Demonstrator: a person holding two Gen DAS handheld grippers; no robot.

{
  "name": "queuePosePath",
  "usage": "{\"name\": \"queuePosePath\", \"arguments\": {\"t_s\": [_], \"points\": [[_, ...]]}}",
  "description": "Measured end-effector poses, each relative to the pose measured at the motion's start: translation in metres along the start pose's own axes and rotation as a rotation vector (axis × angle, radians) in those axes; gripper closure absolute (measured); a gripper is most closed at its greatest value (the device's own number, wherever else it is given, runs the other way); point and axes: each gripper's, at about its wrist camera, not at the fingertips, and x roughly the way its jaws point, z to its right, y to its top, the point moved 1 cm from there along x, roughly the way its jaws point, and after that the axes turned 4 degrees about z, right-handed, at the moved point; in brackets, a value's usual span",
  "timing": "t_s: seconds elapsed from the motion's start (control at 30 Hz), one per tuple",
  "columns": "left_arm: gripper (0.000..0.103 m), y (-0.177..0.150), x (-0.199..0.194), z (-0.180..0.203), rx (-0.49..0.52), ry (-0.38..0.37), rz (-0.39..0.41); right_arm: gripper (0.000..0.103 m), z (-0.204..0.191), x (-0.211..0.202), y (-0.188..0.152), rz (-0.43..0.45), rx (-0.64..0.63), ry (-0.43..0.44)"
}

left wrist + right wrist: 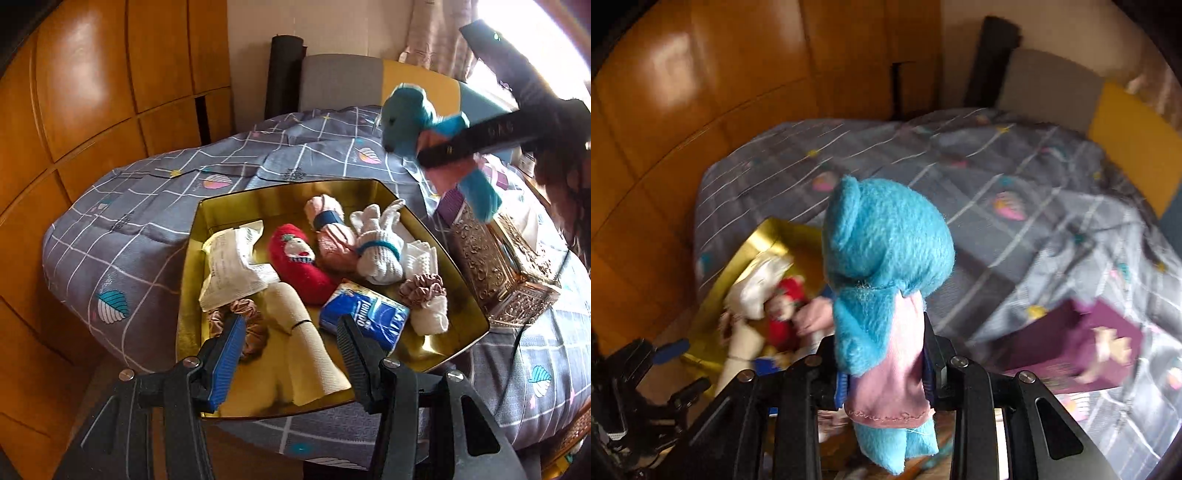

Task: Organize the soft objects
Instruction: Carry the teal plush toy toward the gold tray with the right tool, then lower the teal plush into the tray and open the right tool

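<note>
Pinching a blue teddy (886, 258) at its pink-shirted middle, right fingers (882, 373) up above the bed (147, 221), right of the gold tin (207, 218), left fingers (291, 354) spread, empty, over the tin's near edge.

1. Daylight from the window (517, 55) blows out the left wrist view's upper right.
2. Glare streaks the wooden wardrobe (92, 92).
3. The right wrist view is motion-blurred; fisheye curvature darkens all corners.
</note>
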Motion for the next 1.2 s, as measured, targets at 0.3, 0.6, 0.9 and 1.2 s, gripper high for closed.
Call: {"name": "queuePosePath", "arguments": {"t_s": [0.3, 0.6, 0.9, 1.2], "points": [[0.051, 0.0, -0.002, -0.01, -0.02, 0.039, 0.006, 0.072, -0.042, 0.043, -0.025, -0.069, 0.051, 0.121], [0.051, 0.002, -0.007, -0.016, -0.033, 0.068, 0.023, 0.073, -0.073, 0.047, -0.06, -0.003, -0.005, 0.115], [0.051, 0.003, -0.01, -0.013, -0.031, 0.073, 0.037, 0.075, -0.08, 0.046, -0.083, 0.039, -0.017, 0.042], [0.051, 0.001, -0.004, -0.014, -0.044, 0.076, 0.022, 0.076, -0.065, 0.084, -0.068, -0.027, -0.002, -0.04]]}}
